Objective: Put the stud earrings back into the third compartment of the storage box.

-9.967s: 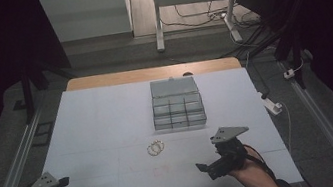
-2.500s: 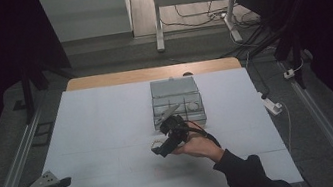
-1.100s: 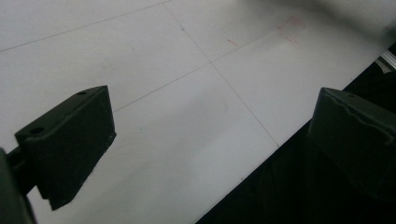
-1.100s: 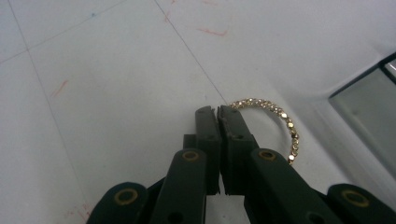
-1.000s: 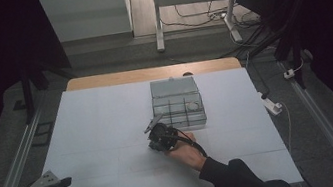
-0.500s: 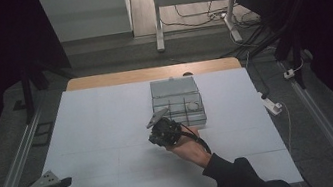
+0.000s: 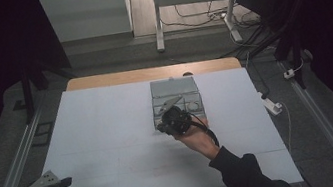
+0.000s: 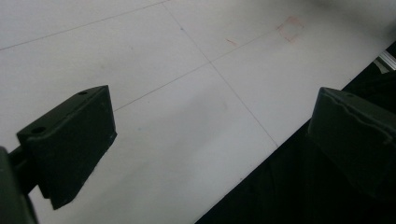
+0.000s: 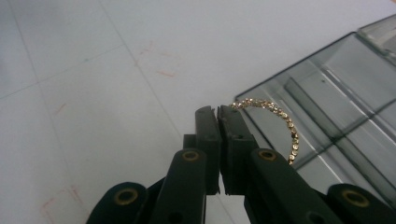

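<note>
Gold beaded bracelet (image 9: pixel 280 122) pinched in your right gripper (image 9: pixel 218 112) jaws, hanging at compartment box (image 9: pixel 336 107) edge for dropping in | left gripper (image 8: pixel 210 135) jaws wide, idle over bench (image 7: pixel 109 128).

A gold beaded bracelet (image 9: pixel 280 122), black claw (image 9: pixel 218 112), clear grey compartment box (image 9: pixel 345 93), white table (image 9: pixel 93 70).

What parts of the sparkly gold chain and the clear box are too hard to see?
- Gold chain, right gripper view: its lower end passes behind the right gripper, so its full length is hidden.
- Clear compartment box, high view: the hand and gripper cover its near edge.
- Box contents: too small and dim to tell.
</note>
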Motion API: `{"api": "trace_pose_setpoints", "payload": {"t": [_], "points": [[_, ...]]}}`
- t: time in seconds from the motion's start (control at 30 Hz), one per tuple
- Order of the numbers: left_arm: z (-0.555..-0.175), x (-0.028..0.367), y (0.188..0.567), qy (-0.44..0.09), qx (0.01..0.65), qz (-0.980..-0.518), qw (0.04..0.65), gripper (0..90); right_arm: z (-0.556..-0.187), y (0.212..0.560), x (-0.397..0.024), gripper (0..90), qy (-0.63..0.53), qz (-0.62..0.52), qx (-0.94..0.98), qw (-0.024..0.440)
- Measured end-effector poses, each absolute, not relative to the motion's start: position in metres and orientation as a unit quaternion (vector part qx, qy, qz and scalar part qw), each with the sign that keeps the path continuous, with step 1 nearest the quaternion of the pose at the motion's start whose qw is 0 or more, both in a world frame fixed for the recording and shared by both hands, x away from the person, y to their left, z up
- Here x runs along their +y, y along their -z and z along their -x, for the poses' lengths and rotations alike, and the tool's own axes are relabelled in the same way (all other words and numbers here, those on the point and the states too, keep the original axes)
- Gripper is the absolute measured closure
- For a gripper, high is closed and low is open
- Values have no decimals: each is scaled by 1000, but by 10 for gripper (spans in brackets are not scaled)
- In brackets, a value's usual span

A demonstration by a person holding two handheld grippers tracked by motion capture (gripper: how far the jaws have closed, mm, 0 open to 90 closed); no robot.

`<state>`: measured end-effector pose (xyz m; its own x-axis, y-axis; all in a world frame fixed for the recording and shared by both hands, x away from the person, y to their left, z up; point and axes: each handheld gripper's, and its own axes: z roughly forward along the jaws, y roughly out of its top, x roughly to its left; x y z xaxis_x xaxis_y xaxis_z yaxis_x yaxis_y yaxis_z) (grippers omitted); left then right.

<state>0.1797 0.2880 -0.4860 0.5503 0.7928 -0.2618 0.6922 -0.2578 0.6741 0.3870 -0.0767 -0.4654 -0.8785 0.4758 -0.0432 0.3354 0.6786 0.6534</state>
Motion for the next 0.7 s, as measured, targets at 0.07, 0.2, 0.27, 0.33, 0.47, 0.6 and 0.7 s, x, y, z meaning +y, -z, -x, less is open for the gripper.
{"api": "trace_pose_setpoints", "payload": {"t": [0.07,0.2,0.27,0.33,0.47,0.6,0.7], "points": [[-180,288,486,-65,470,-790,388,8,-390,464,-80,879,-338,-233,906,106],[-180,288,486,-64,470,-790,388,8,-397,460,-90,878,-340,-242,902,114],[-180,288,486,-64,470,-790,388,8,-401,458,-95,879,-343,-248,898,117],[-180,288,486,-64,470,-790,388,9,-406,457,-102,879,-346,-254,895,121],[-180,288,486,-64,470,-790,388,9,-413,454,-113,879,-348,-268,889,128],[-180,288,486,-63,470,-790,389,9,-421,452,-125,879,-351,-282,882,140],[-180,288,486,-63,470,-790,389,9,-426,450,-133,879,-351,-292,877,148]]}}
